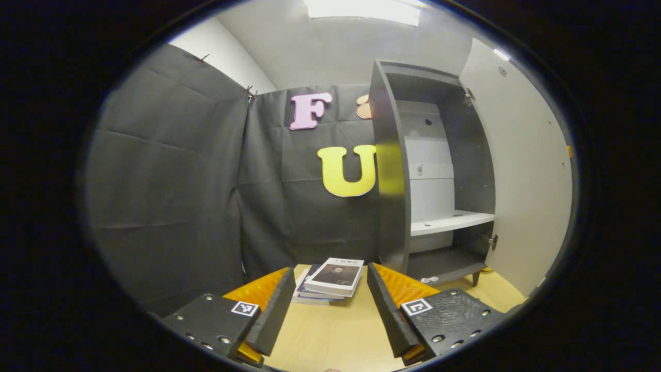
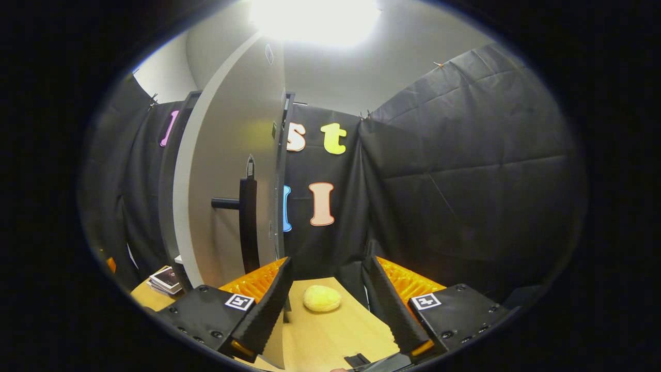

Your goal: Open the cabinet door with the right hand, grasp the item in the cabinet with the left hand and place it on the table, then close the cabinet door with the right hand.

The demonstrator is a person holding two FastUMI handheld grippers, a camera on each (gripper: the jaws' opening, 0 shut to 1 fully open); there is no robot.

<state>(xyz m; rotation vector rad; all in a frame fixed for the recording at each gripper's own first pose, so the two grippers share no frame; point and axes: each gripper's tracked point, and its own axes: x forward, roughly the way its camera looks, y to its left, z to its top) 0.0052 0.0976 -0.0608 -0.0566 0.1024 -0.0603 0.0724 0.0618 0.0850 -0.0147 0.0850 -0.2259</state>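
Both tongs [image 1: 327, 310] [image 2: 327, 305] gape empty; books [image 1: 333, 281] lie on the table [image 1: 330, 336] beside the open cabinet [image 1: 434, 170].

The right gripper [image 2: 326, 302] is hovering open near the door [image 2: 227, 170], a yellow lump [image 2: 321, 298] lying on the table [image 2: 335, 336].

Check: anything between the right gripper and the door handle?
Nothing visible. The right gripper is open, and the handle on the open door sits up and left of its fingers with open air between. The yellow lump lies low on the table, right of the door.
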